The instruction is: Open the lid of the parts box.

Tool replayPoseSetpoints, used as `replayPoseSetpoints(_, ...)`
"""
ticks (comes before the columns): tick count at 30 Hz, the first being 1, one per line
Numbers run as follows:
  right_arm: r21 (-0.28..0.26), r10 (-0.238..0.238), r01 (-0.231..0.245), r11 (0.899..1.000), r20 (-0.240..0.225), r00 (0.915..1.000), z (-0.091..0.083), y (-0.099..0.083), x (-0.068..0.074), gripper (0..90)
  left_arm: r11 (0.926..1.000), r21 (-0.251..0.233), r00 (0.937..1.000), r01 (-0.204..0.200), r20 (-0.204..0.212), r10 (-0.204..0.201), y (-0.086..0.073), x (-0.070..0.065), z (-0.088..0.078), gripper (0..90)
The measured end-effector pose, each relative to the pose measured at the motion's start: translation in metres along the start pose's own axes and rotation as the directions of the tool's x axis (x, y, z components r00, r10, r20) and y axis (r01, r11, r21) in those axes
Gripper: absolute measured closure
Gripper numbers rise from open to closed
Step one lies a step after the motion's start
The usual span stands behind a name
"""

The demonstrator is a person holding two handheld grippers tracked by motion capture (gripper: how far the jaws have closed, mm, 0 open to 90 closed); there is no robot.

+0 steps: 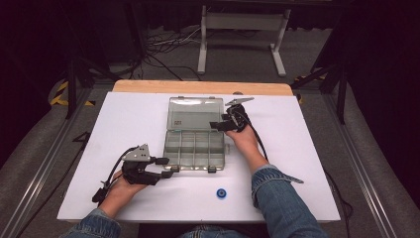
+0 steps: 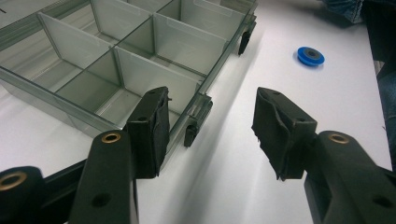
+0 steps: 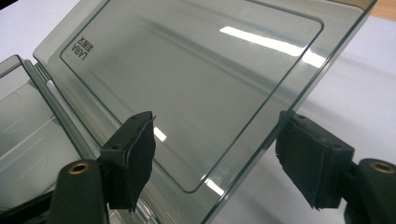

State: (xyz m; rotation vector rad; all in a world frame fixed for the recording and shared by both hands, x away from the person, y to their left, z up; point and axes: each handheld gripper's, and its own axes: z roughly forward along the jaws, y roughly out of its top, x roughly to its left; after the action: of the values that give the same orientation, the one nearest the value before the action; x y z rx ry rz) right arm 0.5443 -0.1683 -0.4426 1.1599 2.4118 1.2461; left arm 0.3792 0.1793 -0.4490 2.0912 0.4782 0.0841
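Note:
A clear plastic compartment box [image 1: 194, 166] lies open mid-table, its lid [image 1: 194, 113] tipped back behind it. My left gripper [image 1: 170, 167] sits at the box's front left corner. In the left gripper view its jaws [image 2: 210, 121] stand open, one pad beside the front wall [image 2: 154, 77], with a black latch [image 2: 196, 122] in the gap. My right gripper [image 1: 214, 125] reaches the lid's right edge. In the right gripper view its jaws [image 3: 215, 154] straddle the raised lid [image 3: 196, 70] with space on both sides, not pressing it.
A small blue disc [image 1: 221, 193] [image 2: 310, 55] lies on the white table [image 1: 124, 124] near the front edge, between the person's forearms. A strip of bare wood [image 1: 198, 87] runs along the table's far edge. Black stands and cables sit on the floor beyond.

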Motion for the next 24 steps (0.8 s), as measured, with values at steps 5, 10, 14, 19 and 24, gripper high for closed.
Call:
replayPoseSetpoints(5, 0.016, -0.002, 0.001, 1.0, 0.007, 1.0, -0.004, 0.0, -0.001, 28.6, 1.0, 0.0, 1.0, -0.001, -0.004, 0.001, 0.001, -0.001, 0.0, 45.7)
replayPoseSetpoints(10, 0.008, 0.0, -0.001, 1.0, 0.009, 1.0, -0.018, 0.003, 0.0, 26.3, 0.9999, -0.01, 0.9998, -0.001, -0.02, 0.0, 0.004, -0.003, -0.003, 41.7)
replayPoseSetpoints(14, -0.017, -0.026, 0.026, 1.0, 0.009, 0.9996, -0.038, 0.007, 0.006, 23.5, 0.9988, -0.049, 0.9995, 0.011, -0.029, -0.012, 0.005, -0.001, -0.01, 39.1)
replayPoseSetpoints(19, -0.052, -0.081, 0.081, 0.995, 0.0, 0.9967, -0.061, 0.007, 0.019, 20.1, 0.9963, -0.084, 0.9986, 0.016, -0.049, -0.021, 0.005, 0.001, -0.019, 36.3)
replayPoseSetpoints(24, -0.086, -0.115, 0.114, 0.99, -0.012, 0.9933, -0.081, 0.004, 0.03, 17.9, 0.9935, -0.11, 0.9974, 0.03, -0.063, -0.037, 0.004, 0.001, -0.026, 34.1)
